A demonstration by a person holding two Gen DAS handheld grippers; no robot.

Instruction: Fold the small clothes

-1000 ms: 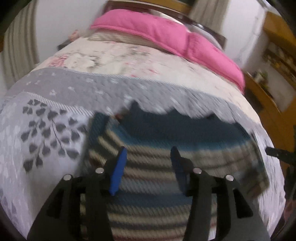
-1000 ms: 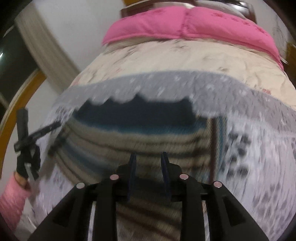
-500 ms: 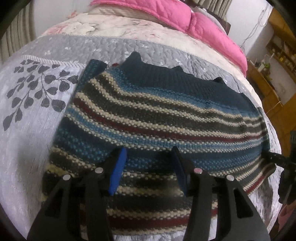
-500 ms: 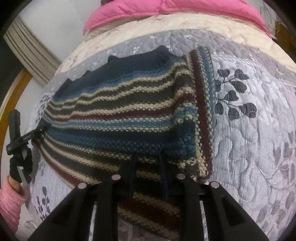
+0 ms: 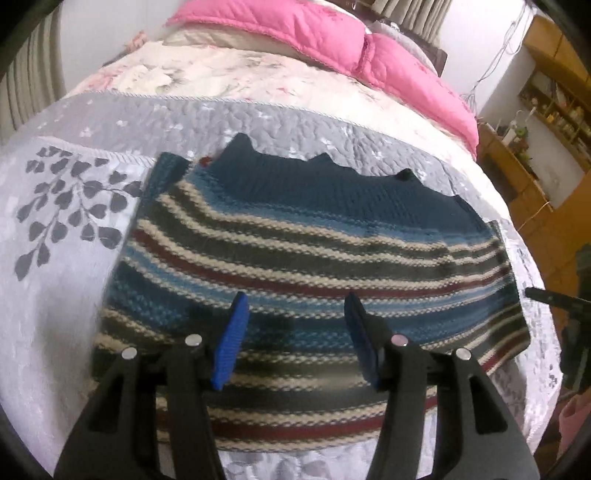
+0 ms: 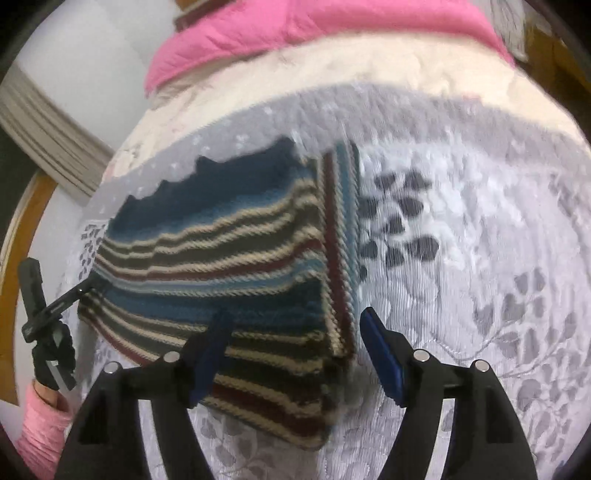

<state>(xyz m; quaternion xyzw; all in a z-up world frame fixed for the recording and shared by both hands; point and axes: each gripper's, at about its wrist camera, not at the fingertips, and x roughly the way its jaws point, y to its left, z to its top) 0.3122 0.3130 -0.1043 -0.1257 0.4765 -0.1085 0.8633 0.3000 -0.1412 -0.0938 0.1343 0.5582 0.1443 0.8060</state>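
One thick knitted sweater with navy, cream, teal and maroon stripes (image 5: 306, 258) fills the left wrist view, lying flat on the grey quilted bedspread with a dark leaf print (image 5: 62, 221). Its plain navy band is on the far side and a striped edge runs along the near side, under the camera. On the left a strip is already turned in over the body. The left gripper (image 5: 295, 334) hovers over the near half with its blue-padded jaws wide apart and nothing between them. At the far right edge of this view a black part of the right-hand tool (image 5: 554, 297) shows beside the sweater's right border. A pink quilted duvet (image 5: 332, 33) lies well apart at the head of the bed.

From the right wrist, the sweater (image 6: 221, 251) sits left of centre, and a folded strip (image 6: 341, 240) lies along its right edge on top of the body. The right gripper (image 6: 295, 350) hangs over the near right corner, jaws wide and empty. At the left, the other tool (image 6: 48, 306) is held by a hand in a pink sleeve (image 6: 37, 417).

Judging by the chunky knit, the garment should be soft, limp and fairly weighty, grippy rather than slippery, and prone to stretch or sag if lifted from one point. A pinch at each near corner through all layers looks soundest.
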